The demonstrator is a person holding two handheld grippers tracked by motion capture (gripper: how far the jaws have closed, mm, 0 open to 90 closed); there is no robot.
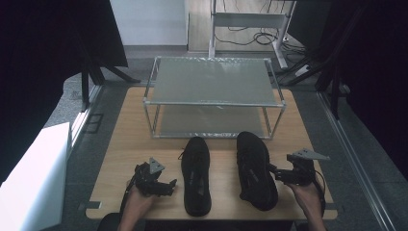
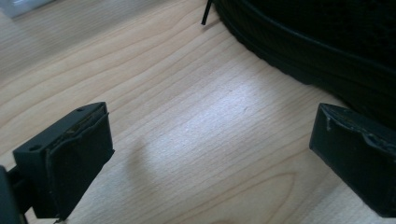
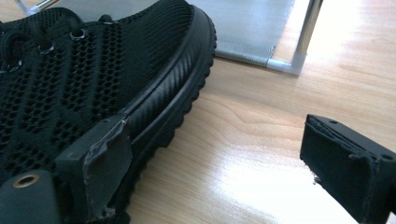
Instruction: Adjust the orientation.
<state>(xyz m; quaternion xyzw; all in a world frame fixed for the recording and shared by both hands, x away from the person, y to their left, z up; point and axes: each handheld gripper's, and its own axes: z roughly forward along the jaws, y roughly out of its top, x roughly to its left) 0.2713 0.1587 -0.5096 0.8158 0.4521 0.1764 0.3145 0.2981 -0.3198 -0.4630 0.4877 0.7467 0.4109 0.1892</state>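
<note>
Two black mesh shoes lie side by side on the wooden table (image 1: pixel 125 139), toes toward a metal rack. My left gripper (image 1: pixel 169 186) rests on the table just left of the left shoe (image 1: pixel 197 175). It is open, with bare wood between its jaws and the shoe's sole (image 2: pixel 327 42) at upper right. My right gripper (image 1: pixel 278 174) sits at the right side of the right shoe (image 1: pixel 256 169), also open. In the right gripper view its left jaw lies close against the shoe's side (image 3: pixel 93 70); the gripper (image 3: pixel 224 168) holds nothing.
A two-tier metal rack (image 1: pixel 214 103) with grey shelves stands behind the shoes; its lower corner post (image 3: pixel 303 37) is near the right shoe's toe. A white box (image 1: pixel 33 168) stands off the table at left. Cables and a white frame (image 1: pixel 250 21) lie on the floor behind.
</note>
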